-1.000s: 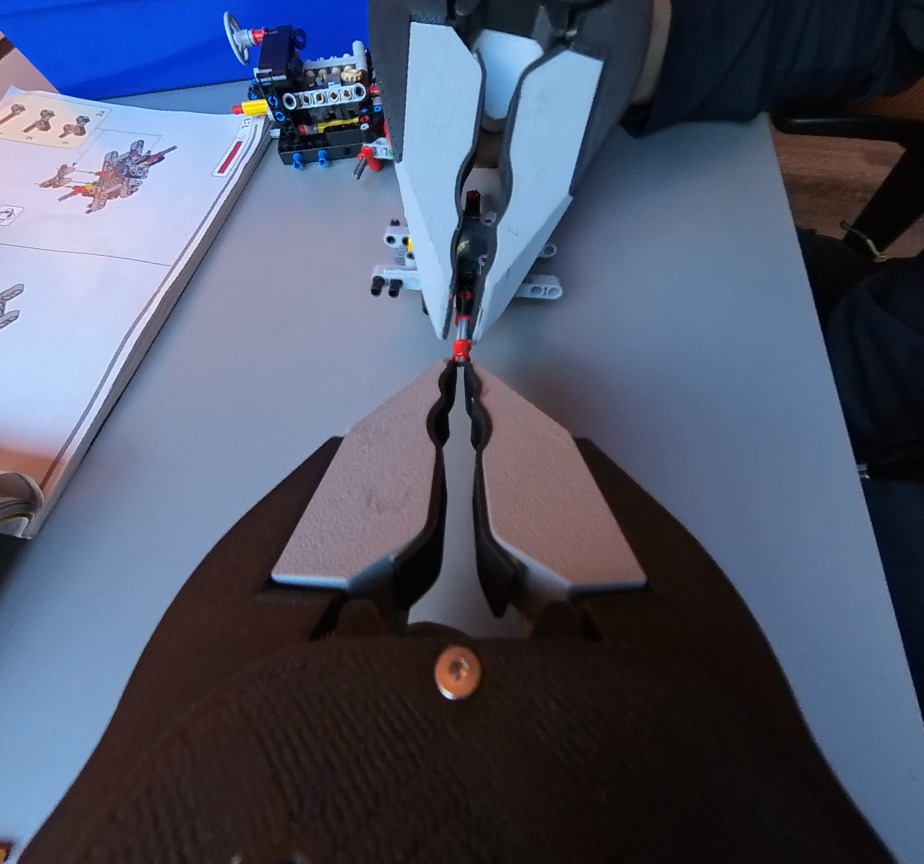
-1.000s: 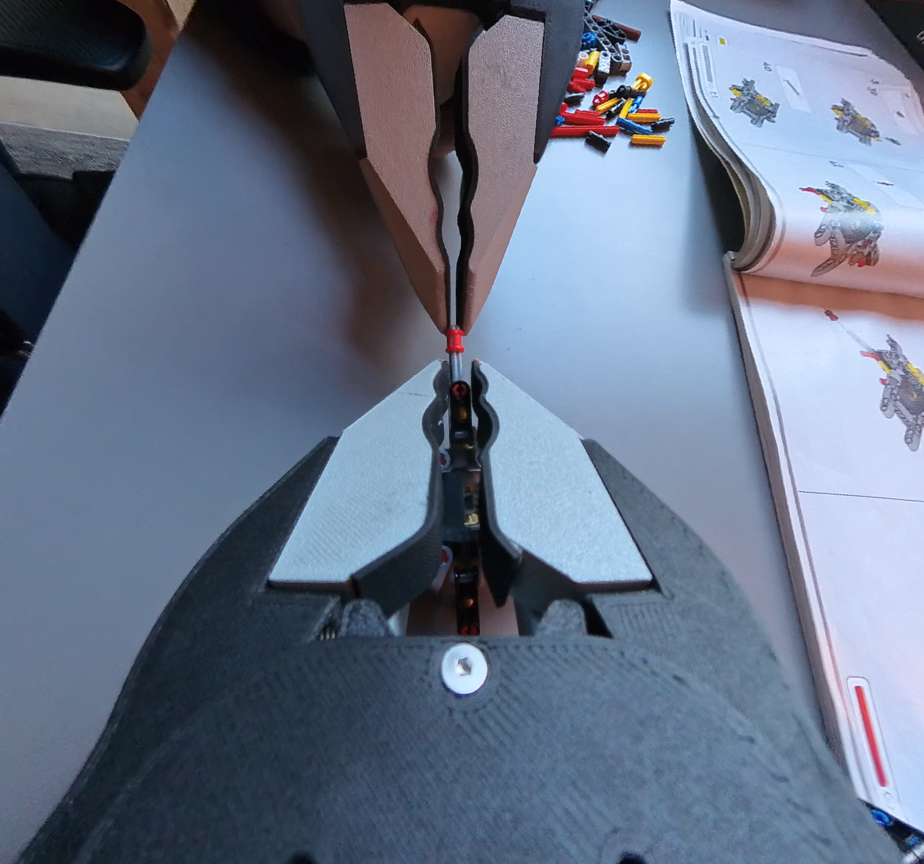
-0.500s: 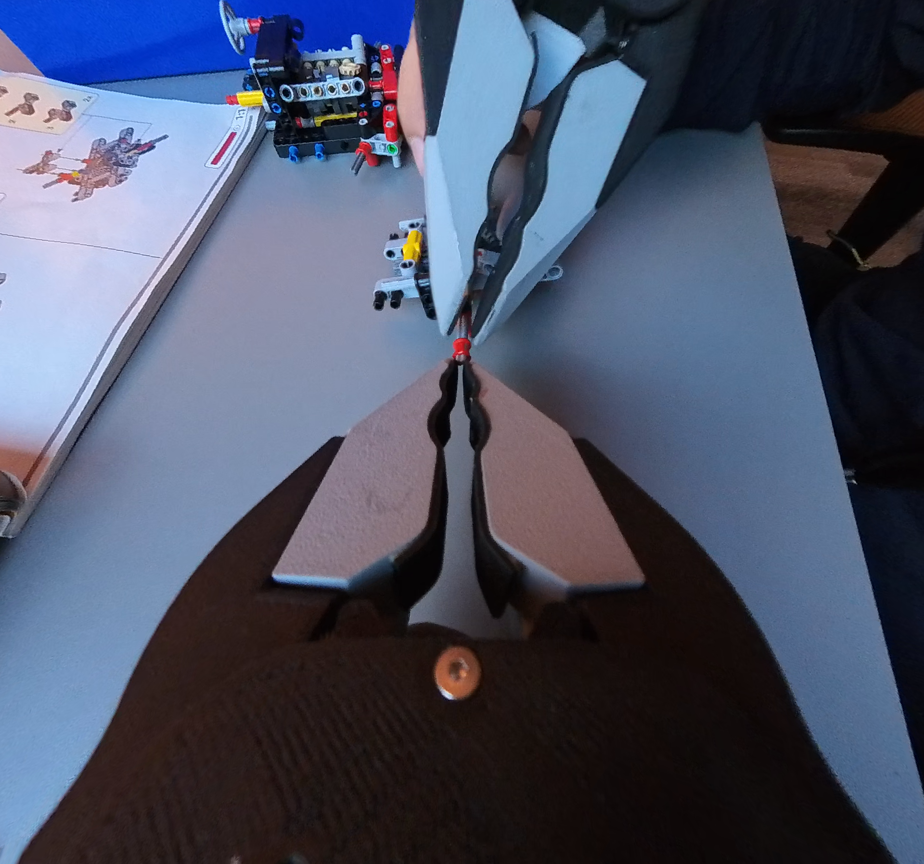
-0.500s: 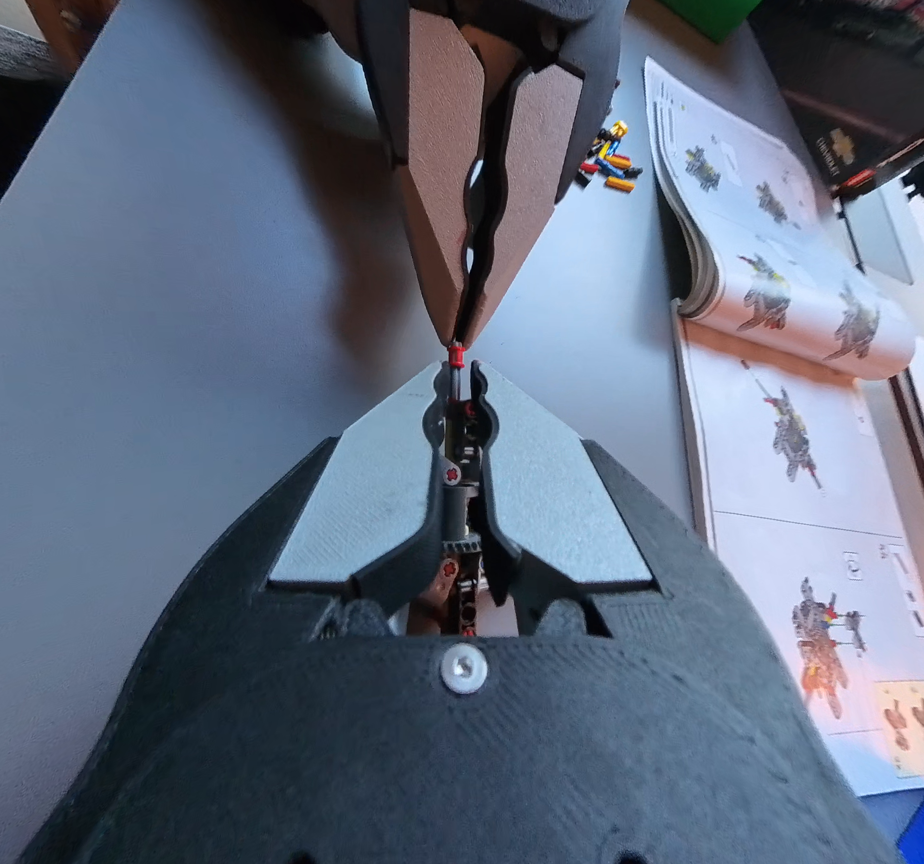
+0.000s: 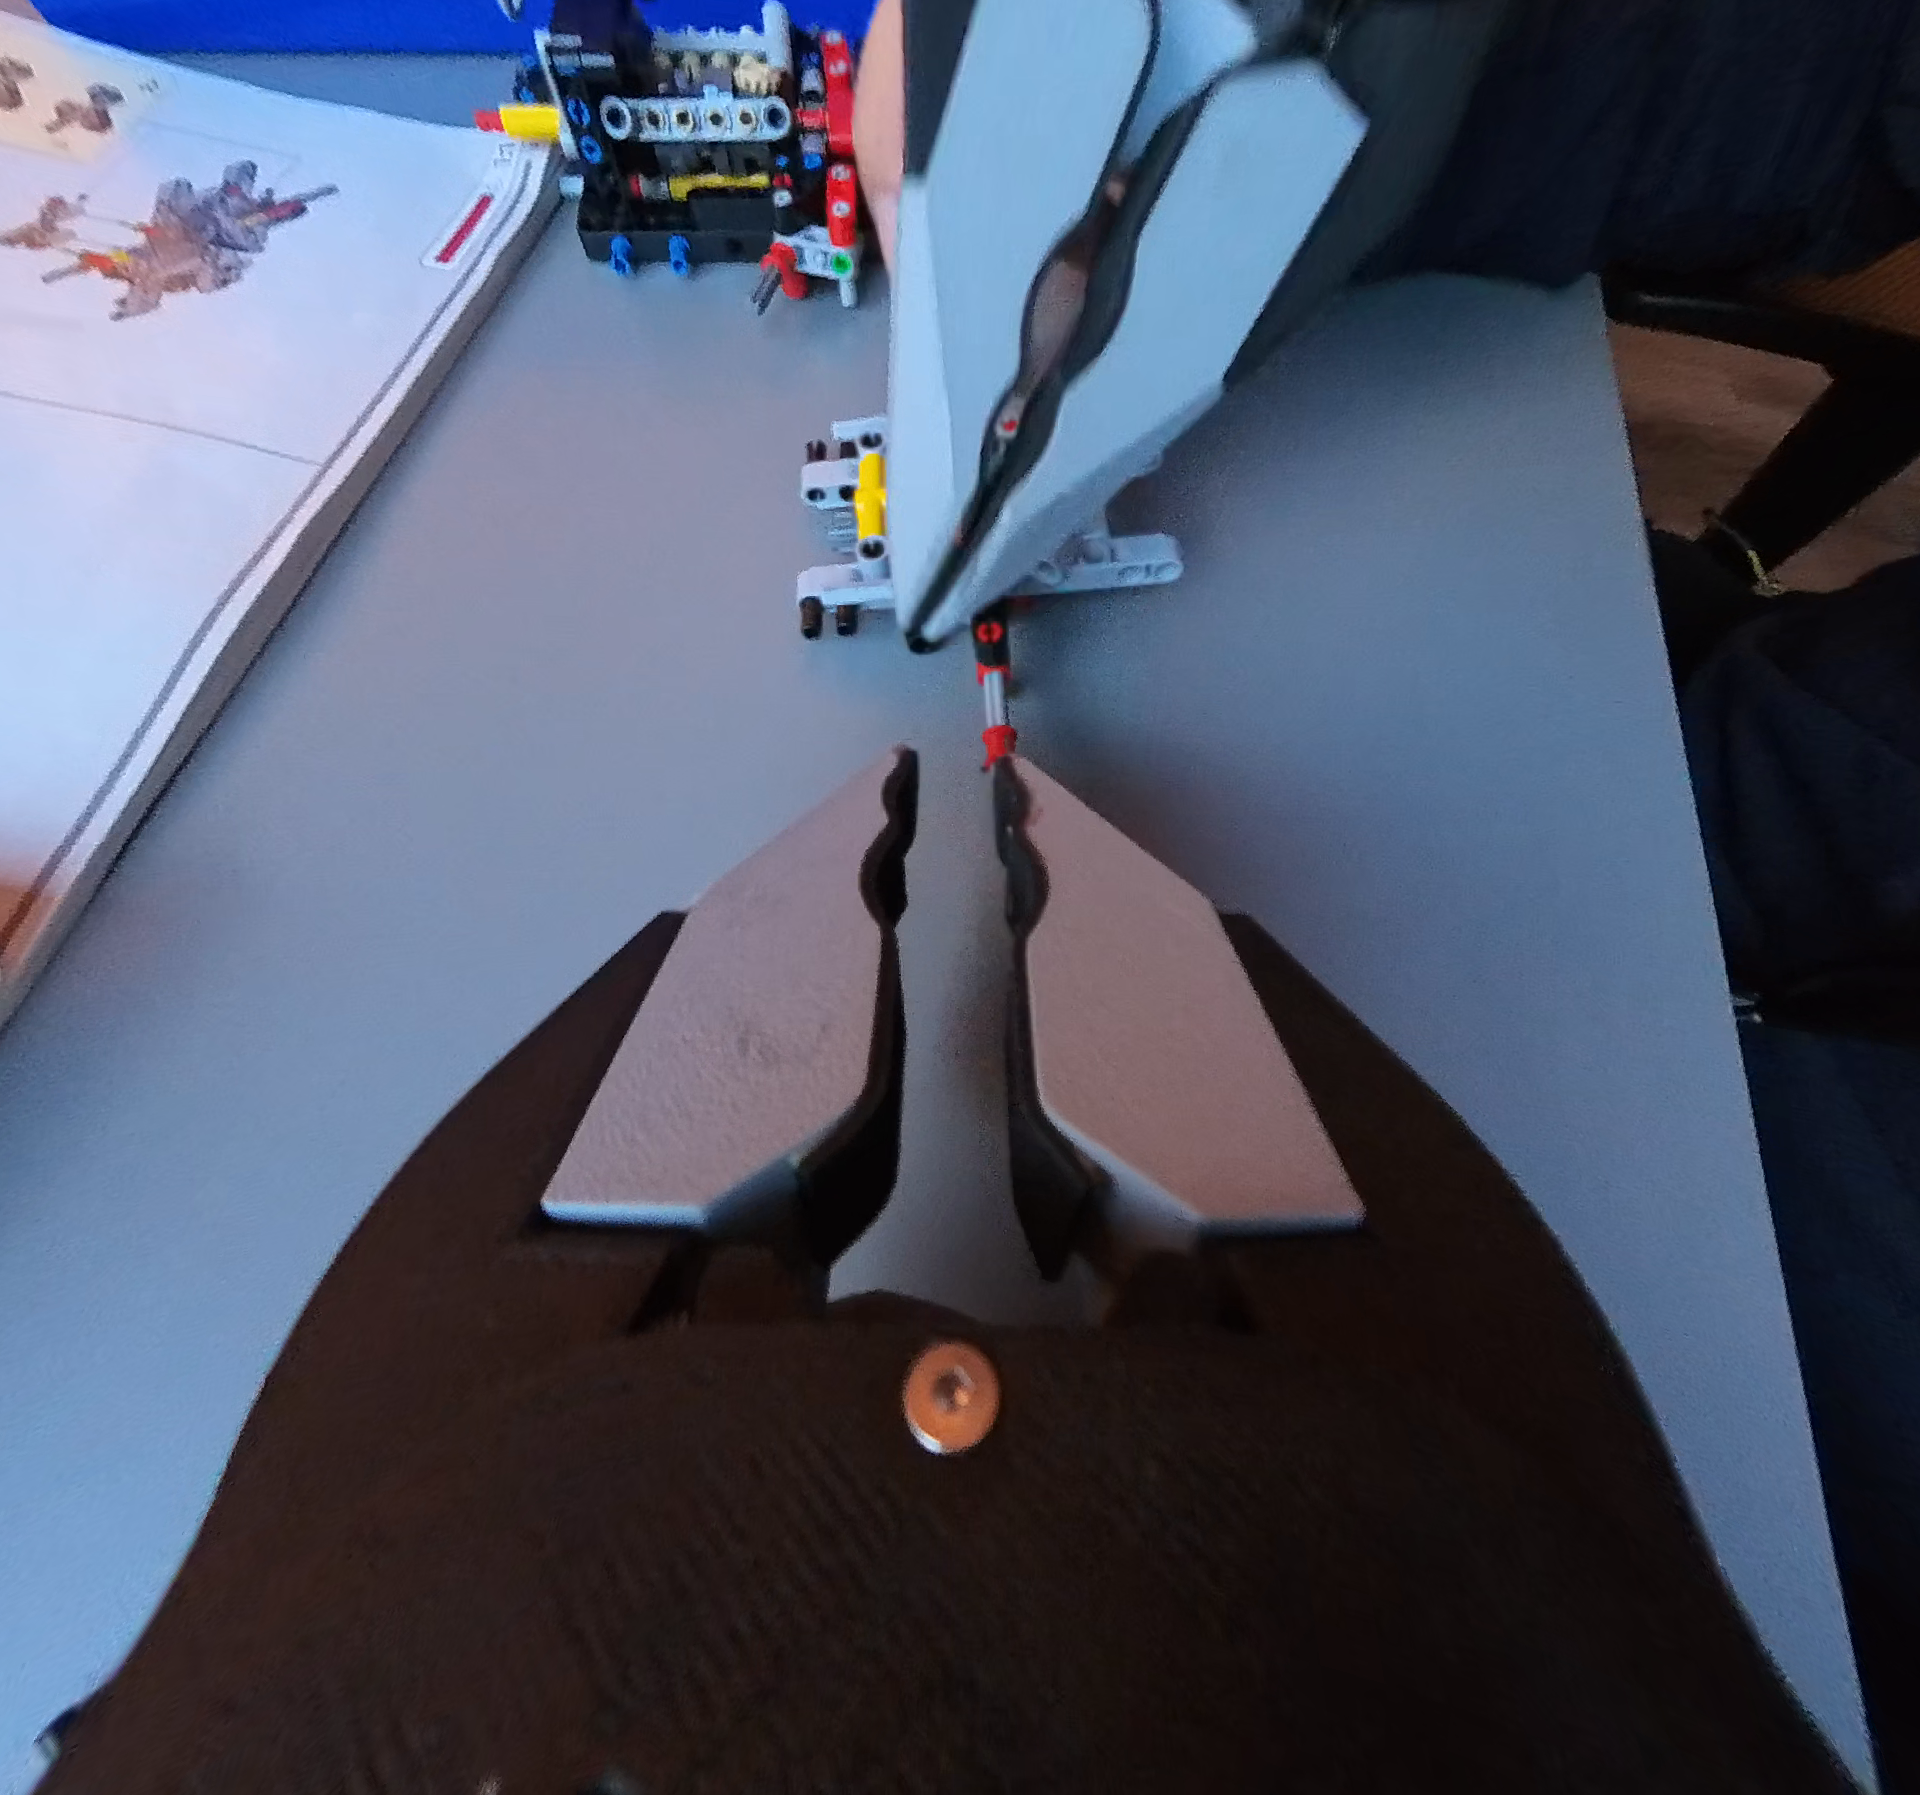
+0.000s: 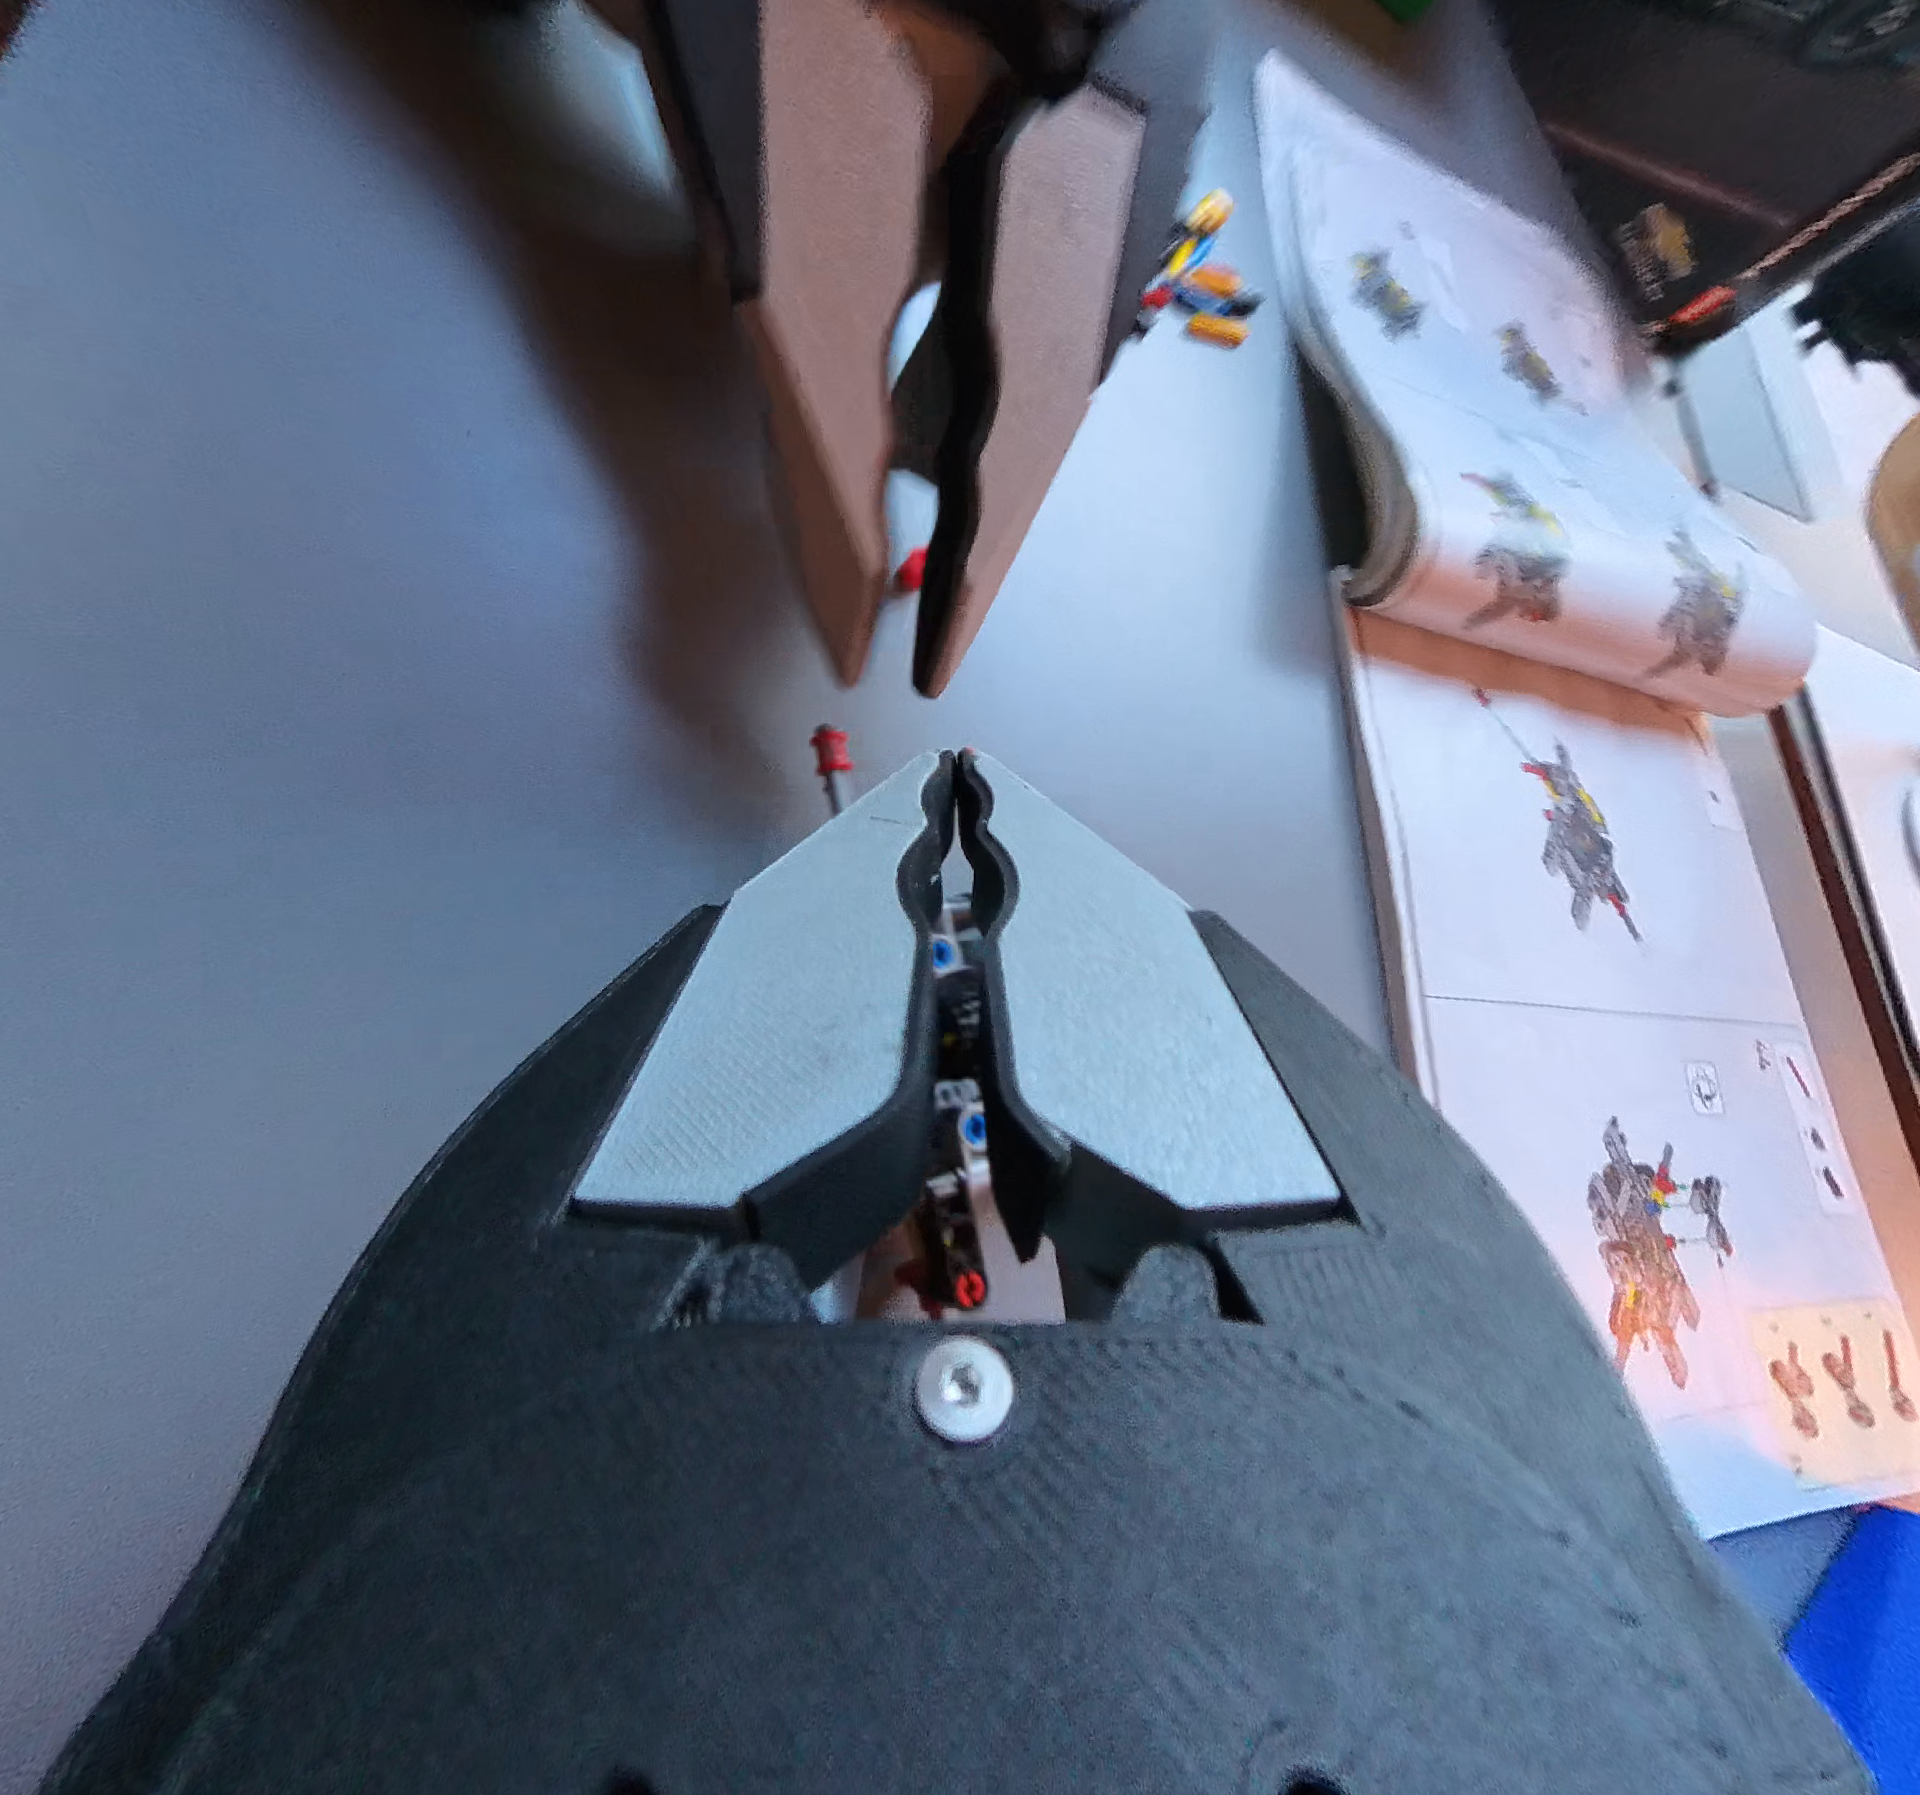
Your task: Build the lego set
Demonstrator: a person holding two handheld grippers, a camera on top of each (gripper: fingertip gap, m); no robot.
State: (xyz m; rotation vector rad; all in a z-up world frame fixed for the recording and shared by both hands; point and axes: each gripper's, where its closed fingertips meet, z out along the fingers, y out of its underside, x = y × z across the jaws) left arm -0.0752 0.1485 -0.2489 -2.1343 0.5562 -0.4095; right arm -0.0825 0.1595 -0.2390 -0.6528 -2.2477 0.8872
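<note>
Tools [image 5: 951, 758] [image 6: 956, 758] beside red-capped axle [image 5: 994, 696]

Left gripper [image 5: 951, 758]: brown-faced fingers [image 5: 790, 966] on a dark textured body, jaws parted by a narrow gap with nothing pressed between the pads; it points forward and hangs low over the tabletop.
Right gripper [image 6: 956, 758]: grey-faced fingers [image 6: 790, 1007] on a black body, jaws closed with tips meeting at the front, clamped along their length on a slim black-and-grey brick assembly with blue and red pins.
Relative pose: the two grippers face each other nearly tip to tip, apart, the right one tilted and coming down from above in the left wrist view.
Person: a dark sleeve [image 5: 1662, 83] behind the right gripper.
</note>
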